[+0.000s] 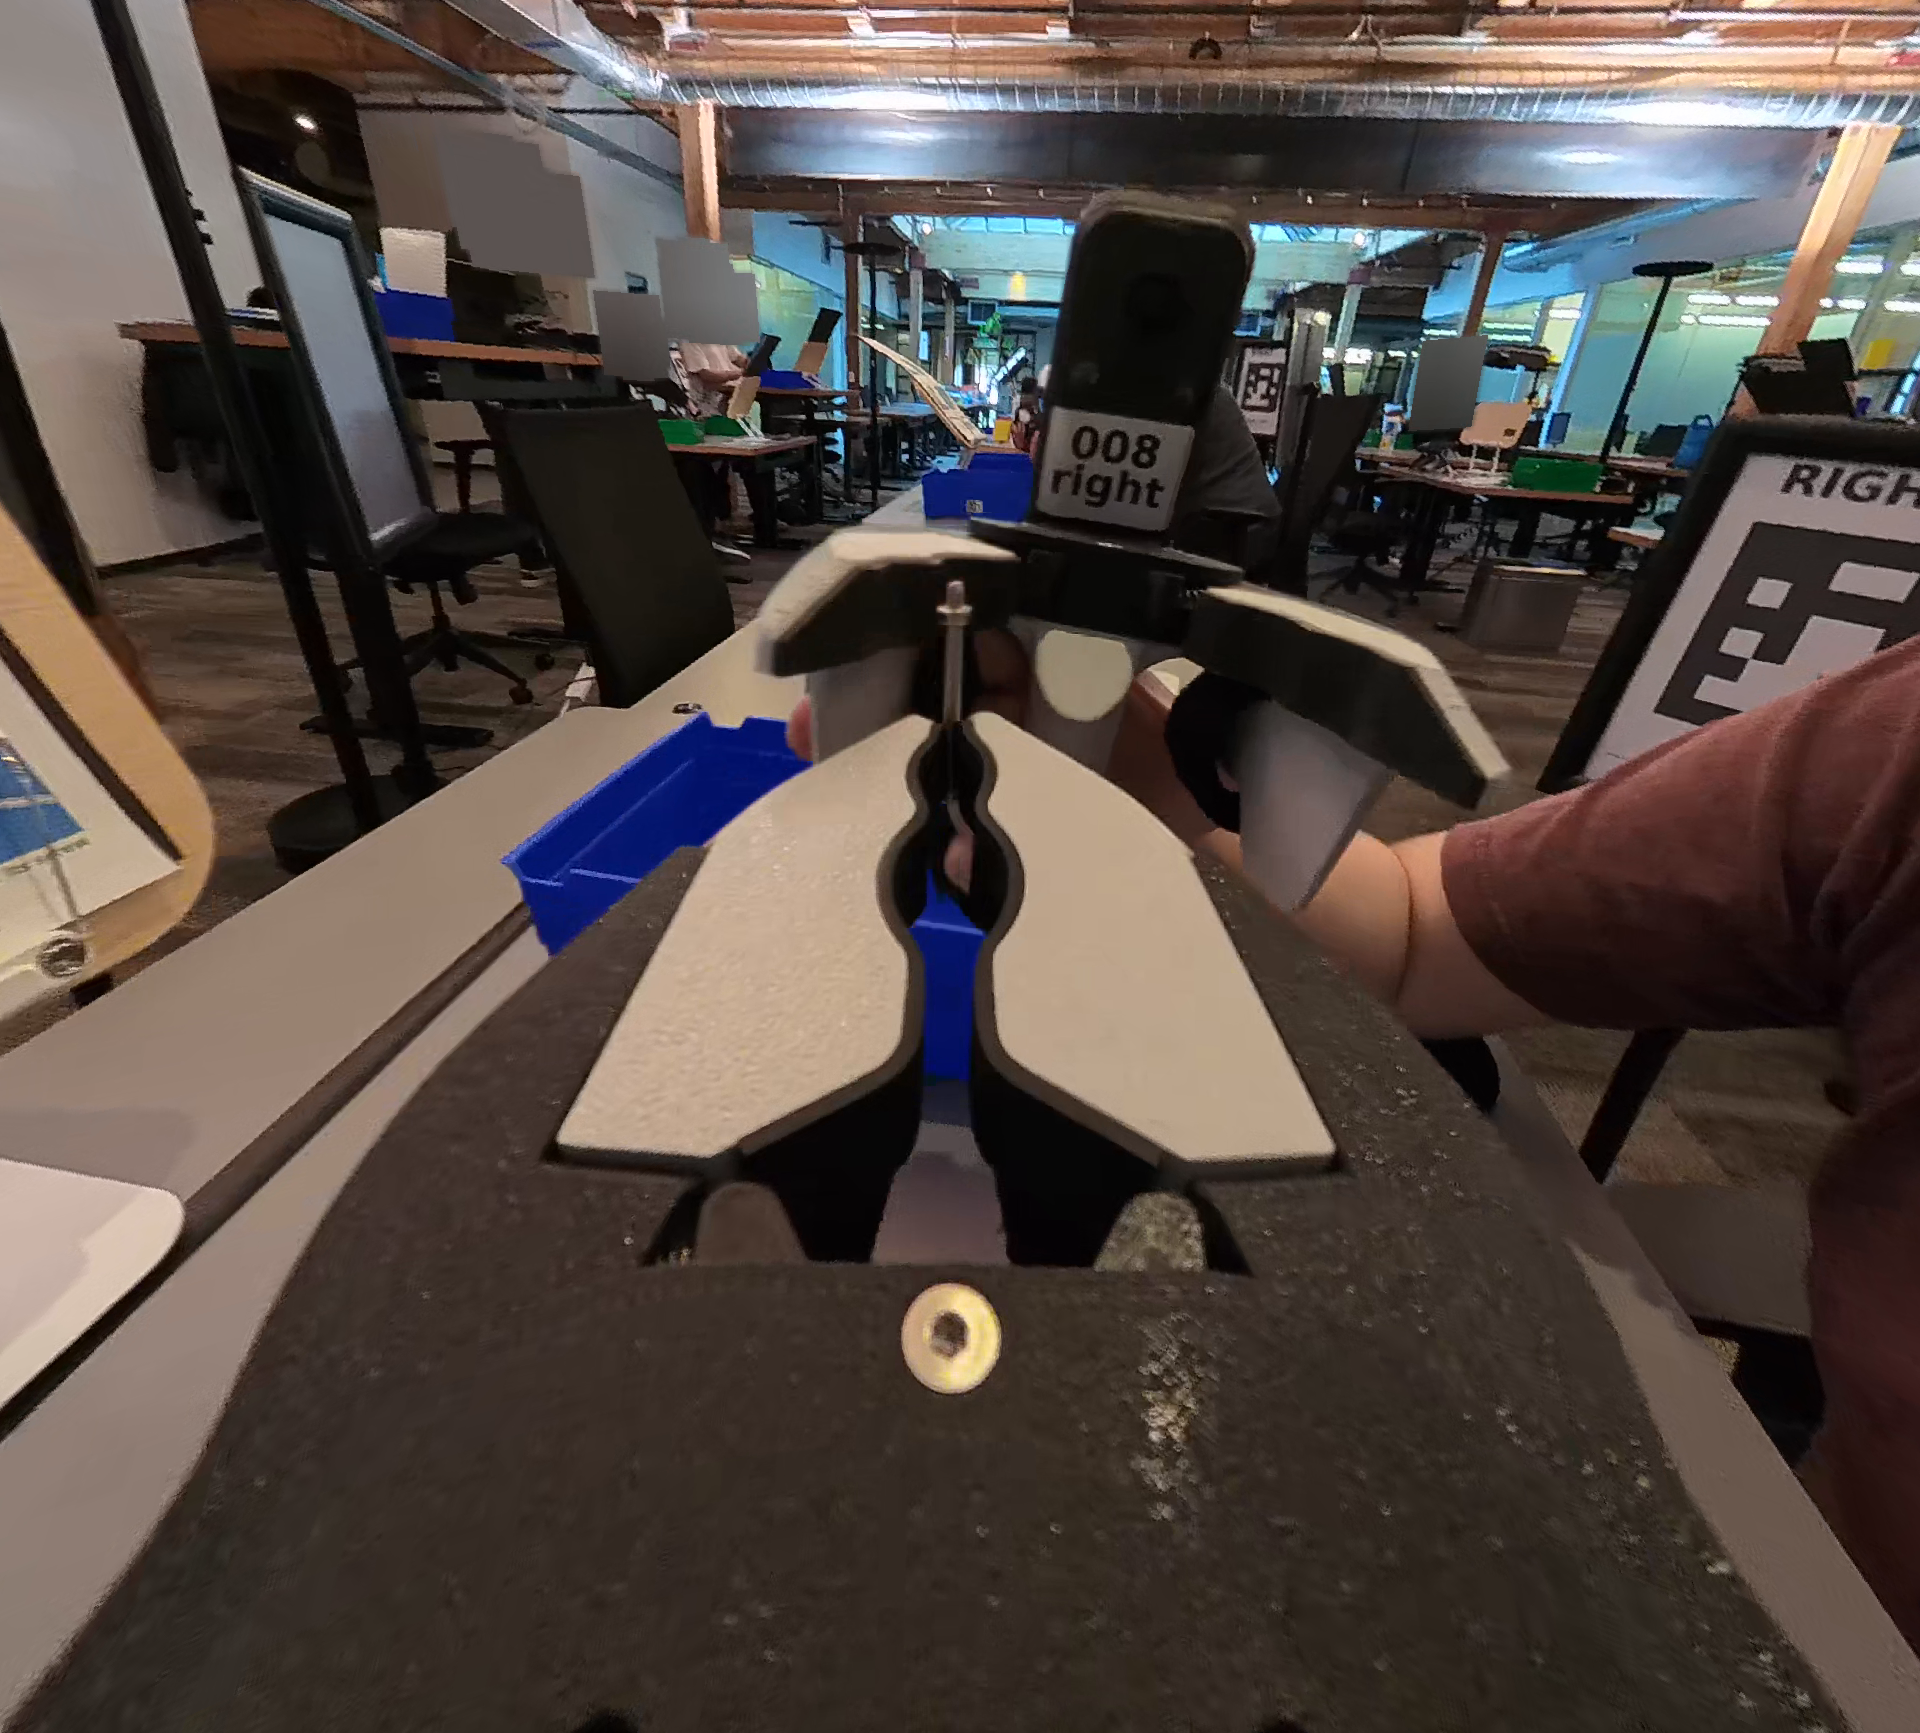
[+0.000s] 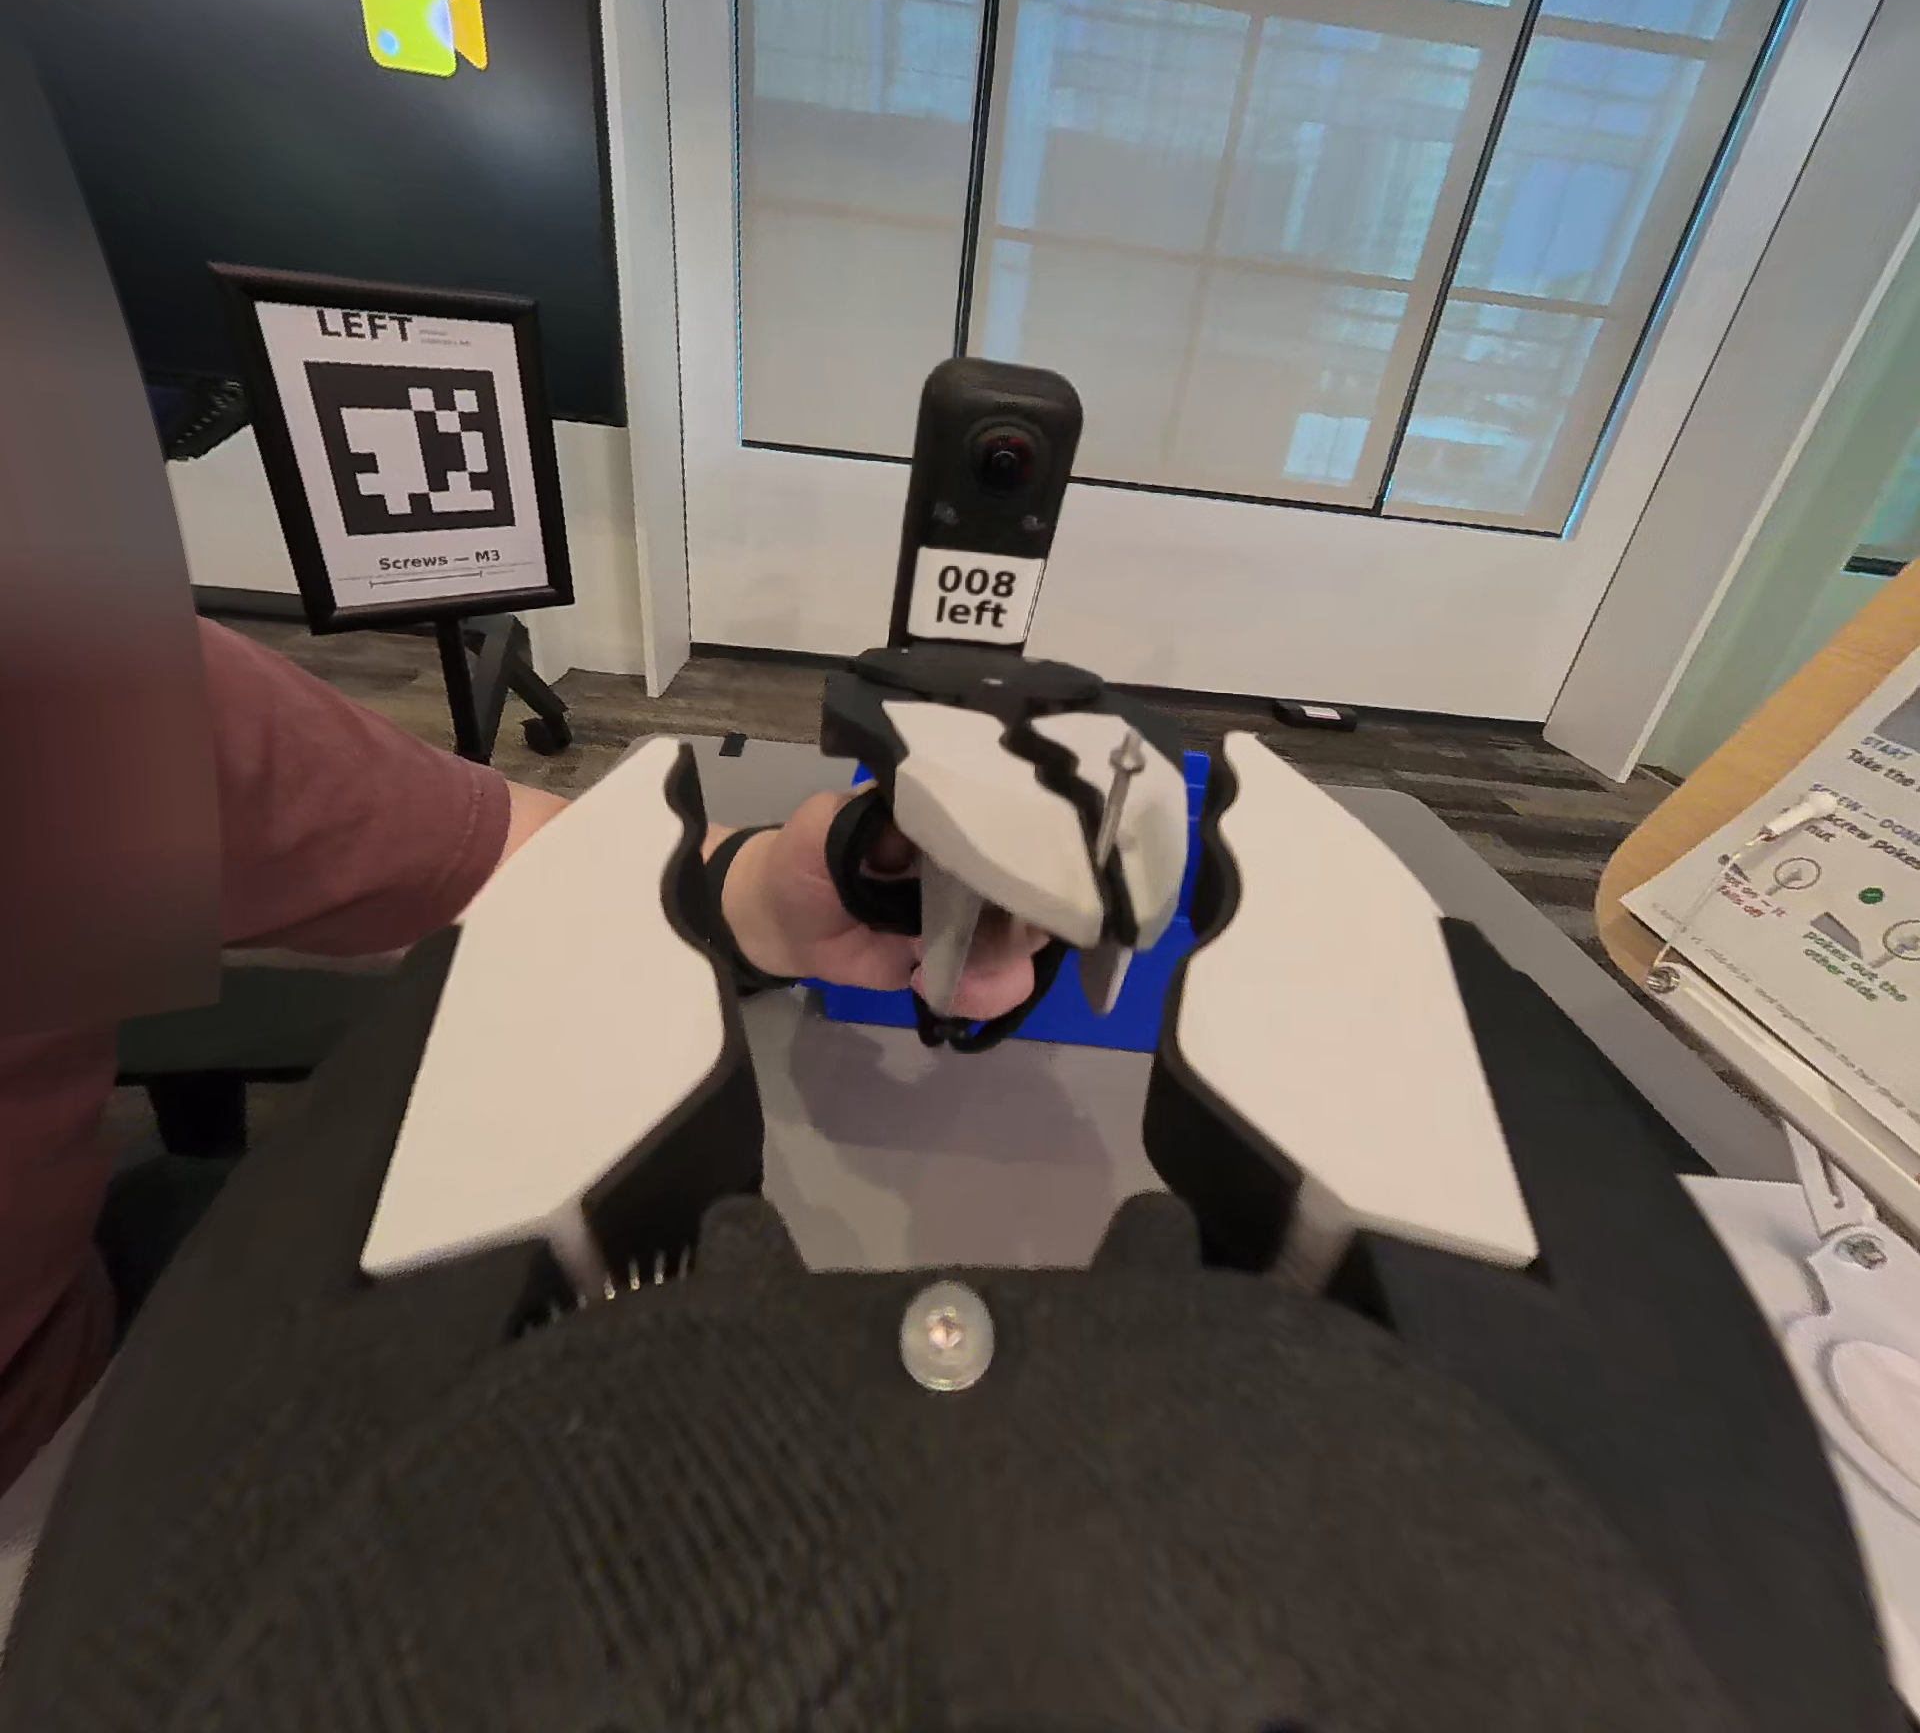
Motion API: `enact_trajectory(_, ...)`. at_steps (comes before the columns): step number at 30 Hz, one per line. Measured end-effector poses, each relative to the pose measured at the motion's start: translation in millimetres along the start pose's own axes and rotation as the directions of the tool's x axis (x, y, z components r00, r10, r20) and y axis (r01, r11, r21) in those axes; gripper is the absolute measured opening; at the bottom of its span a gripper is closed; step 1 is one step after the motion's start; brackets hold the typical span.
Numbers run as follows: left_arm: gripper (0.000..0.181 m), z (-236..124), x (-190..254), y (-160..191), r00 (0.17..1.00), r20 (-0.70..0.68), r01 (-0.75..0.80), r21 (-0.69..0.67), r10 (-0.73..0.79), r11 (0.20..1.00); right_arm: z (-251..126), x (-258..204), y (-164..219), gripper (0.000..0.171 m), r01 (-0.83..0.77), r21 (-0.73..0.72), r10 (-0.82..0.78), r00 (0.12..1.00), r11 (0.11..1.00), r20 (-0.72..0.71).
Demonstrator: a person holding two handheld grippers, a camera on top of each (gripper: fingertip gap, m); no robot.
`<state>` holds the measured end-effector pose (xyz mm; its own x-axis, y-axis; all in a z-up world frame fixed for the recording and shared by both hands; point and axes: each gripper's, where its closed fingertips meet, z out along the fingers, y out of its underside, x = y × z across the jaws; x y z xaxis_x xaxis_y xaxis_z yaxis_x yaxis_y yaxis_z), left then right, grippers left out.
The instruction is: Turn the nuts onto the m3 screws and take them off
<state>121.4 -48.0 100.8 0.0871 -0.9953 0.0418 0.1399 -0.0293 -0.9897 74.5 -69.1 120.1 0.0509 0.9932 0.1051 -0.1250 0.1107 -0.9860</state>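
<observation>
My left gripper [image 1: 948, 733] is shut on a thin m3 screw [image 1: 951, 670] that sticks out beyond its fingertips. A small nut [image 1: 951, 611] sits near the screw's far end. My right gripper [image 1: 1117, 634] faces it just behind, open, with its fingers on either side of the screw's end. In the right wrist view my right gripper [image 2: 956, 753] stands wide open and empty. The left gripper [image 2: 1110, 894] is between its fingers there, holding the screw [image 2: 1114, 816] with the nut [image 2: 1127, 756].
A blue bin [image 1: 665, 810] sits on the grey table [image 1: 312, 987] under both grippers, and it also shows in the right wrist view [image 2: 1132, 1008]. An instruction sheet on a board [image 2: 1818, 904] lies at the right. Marker signs [image 2: 405, 447] [image 1: 1808, 603] stand on either side. The tips of one gripper are about 4 cm away from the tips of the other.
</observation>
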Motion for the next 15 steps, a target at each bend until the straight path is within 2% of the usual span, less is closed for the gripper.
enact_trajectory(4, 0.002, 4.4, 0.9, 6.6, 1.000, 0.003, -0.003, -0.022, 0.003, 1.000, 5.6, -10.8, 2.3, 0.092, 0.001, -0.001, -0.001, 0.999, 1.000, 0.044)
enact_trajectory(8, 0.002, -6.9, -12.6, -2.3, 0.999, 0.042, 0.000, 0.000, 0.000, 1.000, 2.5, -4.6, 3.9, 0.097, 0.048, -0.027, -0.048, 0.999, 0.998, 0.005)
enact_trajectory(15, 0.002, -5.4, -9.4, -1.3, 1.000, 0.014, 0.023, 0.001, -0.023, 1.000, -5.2, 5.2, -5.1, 0.089, 0.009, 0.026, -0.009, 1.000, 1.000, -0.022)
